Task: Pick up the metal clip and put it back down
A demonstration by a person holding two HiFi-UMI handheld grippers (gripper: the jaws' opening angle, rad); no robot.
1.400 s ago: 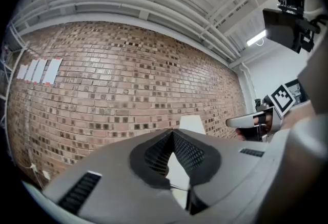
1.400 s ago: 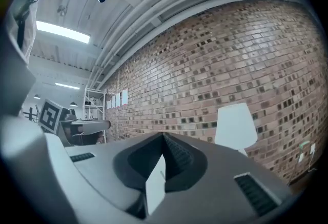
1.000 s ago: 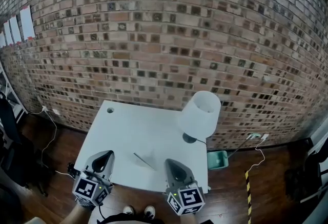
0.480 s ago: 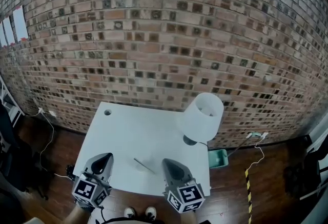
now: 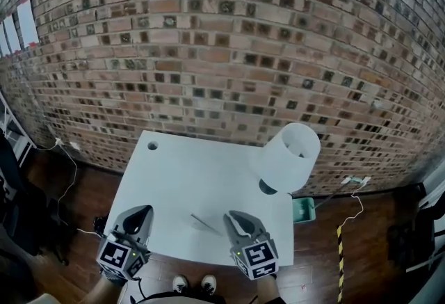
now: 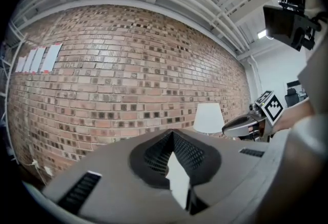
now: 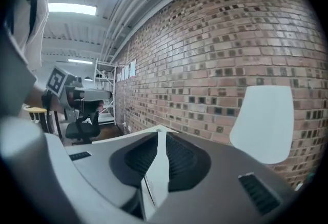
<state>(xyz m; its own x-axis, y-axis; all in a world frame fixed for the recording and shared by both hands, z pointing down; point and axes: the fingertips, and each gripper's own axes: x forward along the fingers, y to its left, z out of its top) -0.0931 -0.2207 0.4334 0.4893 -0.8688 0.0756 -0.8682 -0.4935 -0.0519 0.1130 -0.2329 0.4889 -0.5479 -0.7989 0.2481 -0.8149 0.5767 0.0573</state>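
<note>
1. Metal clip (image 5: 206, 224): a thin grey sliver lying flat and slantwise on the white table (image 5: 181, 177), toward its 6 o'clock edge. Held by neither claw.
2. Right gripper (image 5: 240, 219): at 3 o'clock of the clip, just beside its nearer end. The jaws stand narrowly apart and have just been opening. The pads press on nothing, and the tabletop shows through the gap.
3. Left gripper (image 5: 141, 211): at 9 o'clock of the clip, well apart from it, over the table's near edge. Jaw tips are together, with nothing between them.
4. Lamp (image 5: 292, 156): white shade on a dark base, at 2 o'clock of the clip.
5. Round hole (image 5: 152, 145): in the tabletop's 11 o'clock corner.
6. Brick wall (image 5: 222, 52): behind the table, at 12 o'clock.
</note>
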